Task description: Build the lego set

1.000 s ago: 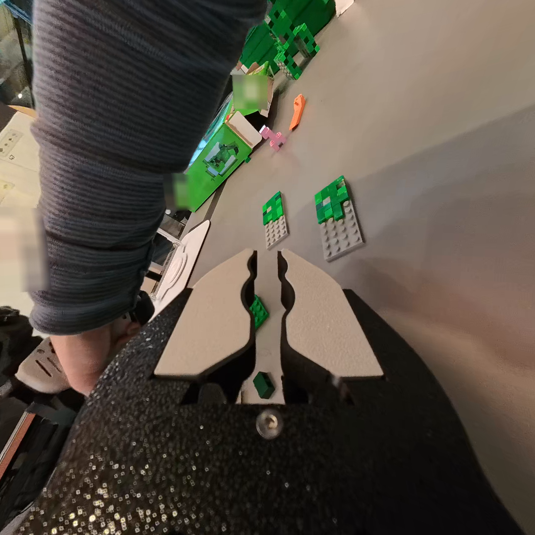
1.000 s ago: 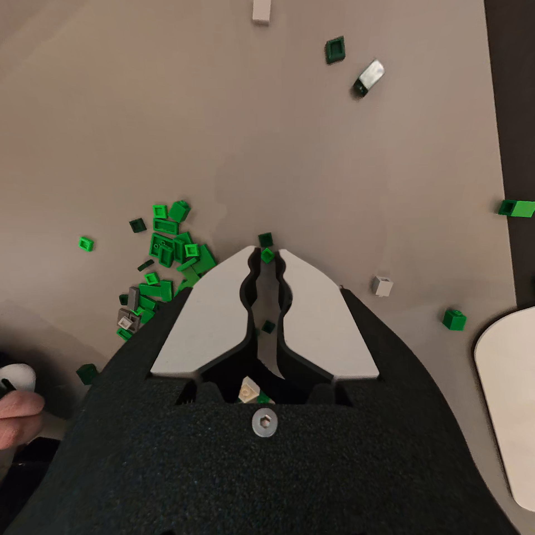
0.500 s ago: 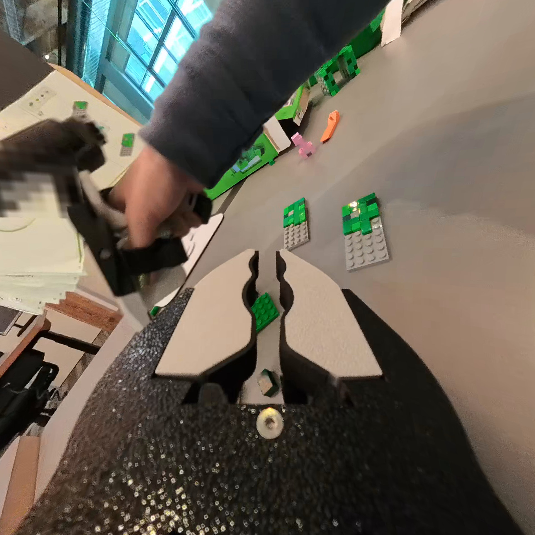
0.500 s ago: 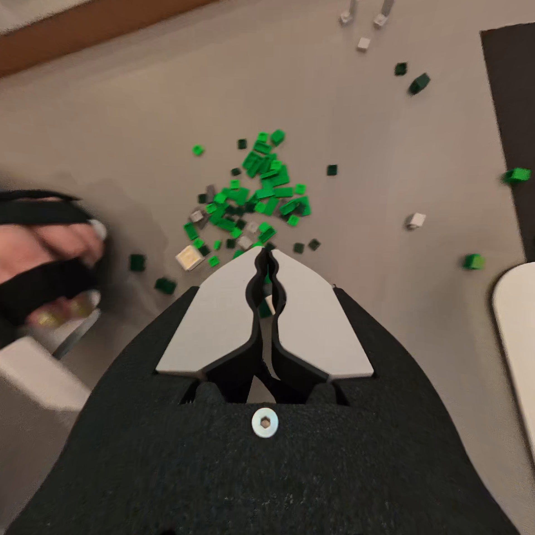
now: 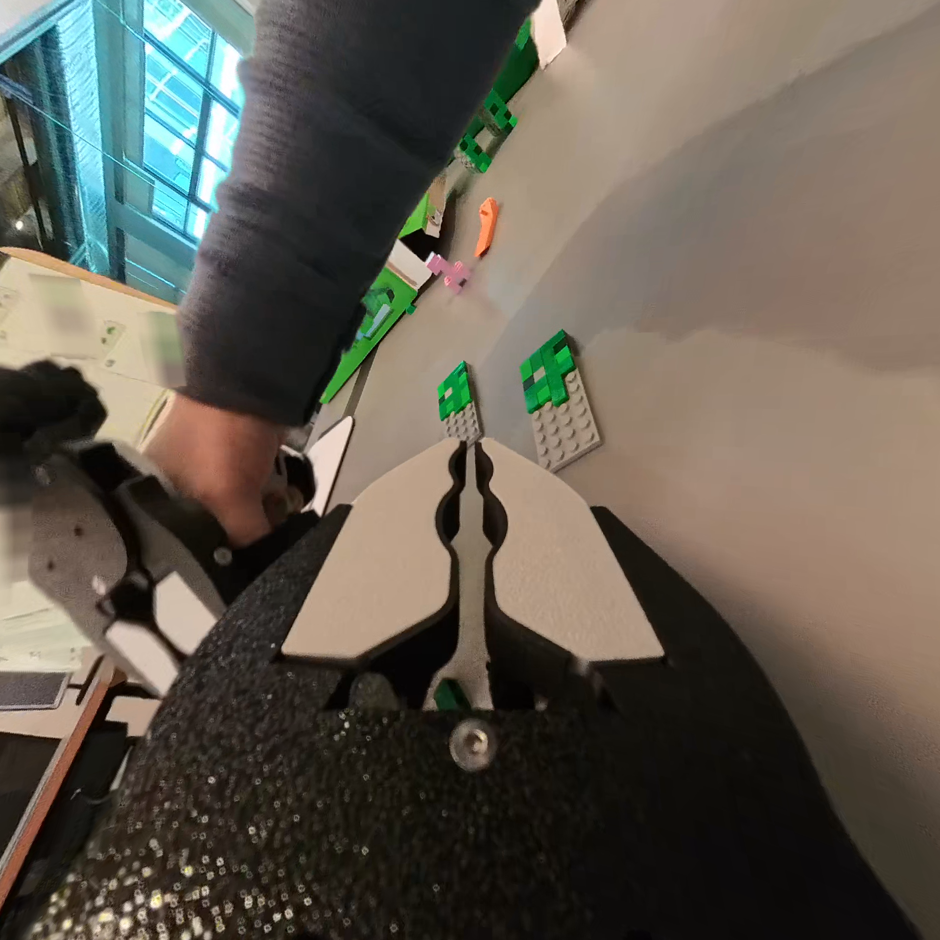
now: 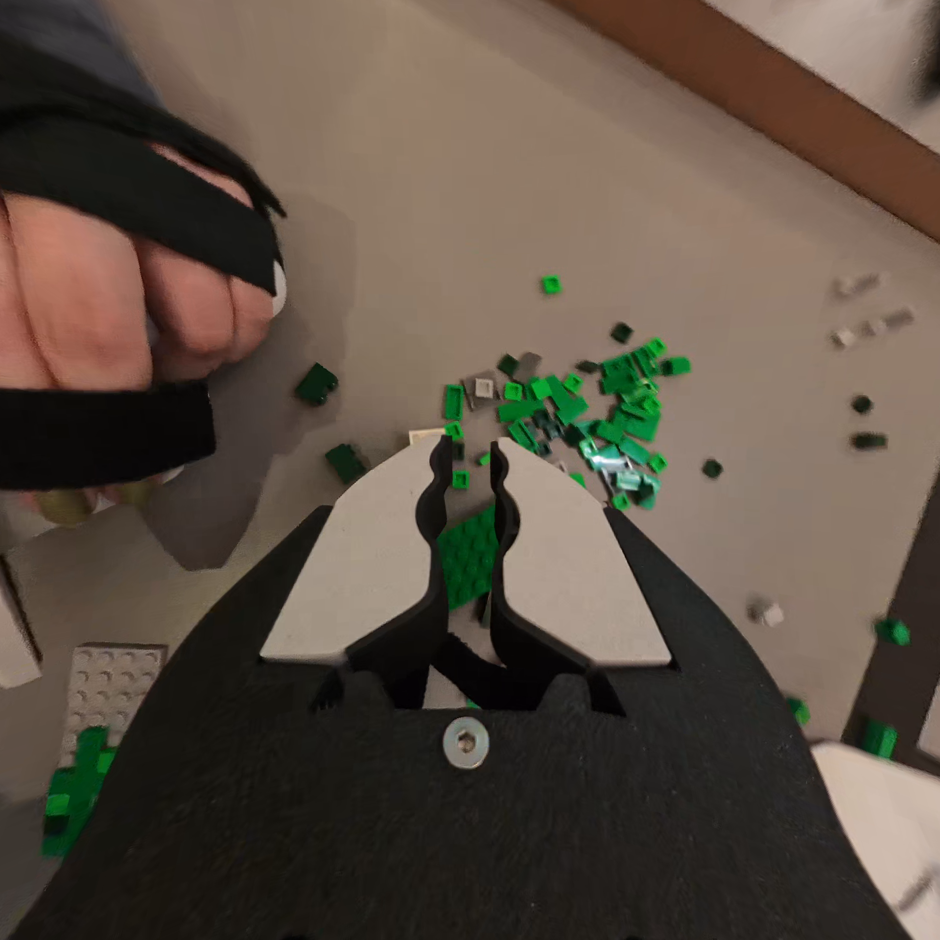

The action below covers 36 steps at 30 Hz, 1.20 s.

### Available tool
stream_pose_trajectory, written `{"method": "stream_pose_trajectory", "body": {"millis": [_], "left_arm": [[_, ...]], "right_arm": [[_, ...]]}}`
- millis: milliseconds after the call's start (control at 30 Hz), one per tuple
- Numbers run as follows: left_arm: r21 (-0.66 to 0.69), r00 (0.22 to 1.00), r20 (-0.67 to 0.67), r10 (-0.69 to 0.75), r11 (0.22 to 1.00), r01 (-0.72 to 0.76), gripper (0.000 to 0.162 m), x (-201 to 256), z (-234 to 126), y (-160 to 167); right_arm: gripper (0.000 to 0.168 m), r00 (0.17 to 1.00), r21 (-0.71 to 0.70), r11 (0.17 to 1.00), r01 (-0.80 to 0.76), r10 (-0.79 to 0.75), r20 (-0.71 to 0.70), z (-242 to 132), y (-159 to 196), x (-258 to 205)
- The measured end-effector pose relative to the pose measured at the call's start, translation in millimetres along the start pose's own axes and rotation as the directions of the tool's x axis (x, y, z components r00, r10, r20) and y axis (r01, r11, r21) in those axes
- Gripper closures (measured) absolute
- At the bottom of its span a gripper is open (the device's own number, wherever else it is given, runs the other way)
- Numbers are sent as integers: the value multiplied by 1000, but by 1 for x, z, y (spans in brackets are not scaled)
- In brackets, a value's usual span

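My left gripper (image 5: 470,445) is shut and empty, held above the grey table. Just beyond its tips lie two grey plates partly covered with green tiles, a narrow one (image 5: 460,407) and a wider one (image 5: 559,407). My right gripper (image 6: 470,447) is open by a narrow gap with nothing held between its fingers. It hovers over a flat green plate (image 6: 470,559) and the near edge of a pile of small green and grey pieces (image 6: 585,417). The hand with the black strap (image 6: 101,305) holds the left gripper. A tiled grey plate (image 6: 109,686) shows at lower left.
A green box (image 5: 366,330), a pink piece (image 5: 450,269), an orange tool (image 5: 486,226) and a green block build (image 5: 486,132) lie farther along the table. Loose bricks are scattered around the pile. A white board (image 6: 890,824) and a dark mat (image 6: 910,636) lie at right. About 6 cm separates my left fingertips from the tiled grey plate (image 6: 109,686). Look for it in the left wrist view (image 5: 564,429) too.
My left gripper has closed. My right gripper rose and swung left away from the pile, shut half a second ago and now stands slightly open. The right arm moved across the left view.
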State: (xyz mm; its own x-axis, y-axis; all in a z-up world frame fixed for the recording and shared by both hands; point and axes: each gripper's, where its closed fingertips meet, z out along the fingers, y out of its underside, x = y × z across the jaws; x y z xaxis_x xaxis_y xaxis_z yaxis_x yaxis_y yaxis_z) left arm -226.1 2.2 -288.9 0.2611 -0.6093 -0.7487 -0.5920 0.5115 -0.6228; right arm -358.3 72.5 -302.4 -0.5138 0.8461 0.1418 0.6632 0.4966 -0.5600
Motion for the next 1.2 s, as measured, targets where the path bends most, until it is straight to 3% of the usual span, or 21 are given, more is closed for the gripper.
{"method": "stream_pose_trajectory", "body": {"millis": [133, 267, 400, 900, 1200], "left_arm": [[4, 1000, 0, -14, 1000, 14, 160, -2, -2, 1], [-4, 1000, -17, 9, 1000, -9, 161, 3, 0, 1], [-3, 999, -42, 11, 1000, -11, 161, 8, 1, 0], [-8, 998, -58, 3, 1000, -3, 162, 10, 2, 2], [-11, 998, -67, 2, 1000, -3, 162, 11, 3, 2]], "right_arm": [[156, 989, -191, 974, 118, -97, 116, 24, 10, -2], [158, 970, -292, 939, 183, -124, 209, 21, 26, -5], [157, 970, -388, 901, 196, -121, 209, 16, 47, 0], [157, 985, -301, 948, 103, -57, 161, 25, 36, -1], [160, 952, -268, 915, 301, -270, 145, 27, 26, 5]]}}
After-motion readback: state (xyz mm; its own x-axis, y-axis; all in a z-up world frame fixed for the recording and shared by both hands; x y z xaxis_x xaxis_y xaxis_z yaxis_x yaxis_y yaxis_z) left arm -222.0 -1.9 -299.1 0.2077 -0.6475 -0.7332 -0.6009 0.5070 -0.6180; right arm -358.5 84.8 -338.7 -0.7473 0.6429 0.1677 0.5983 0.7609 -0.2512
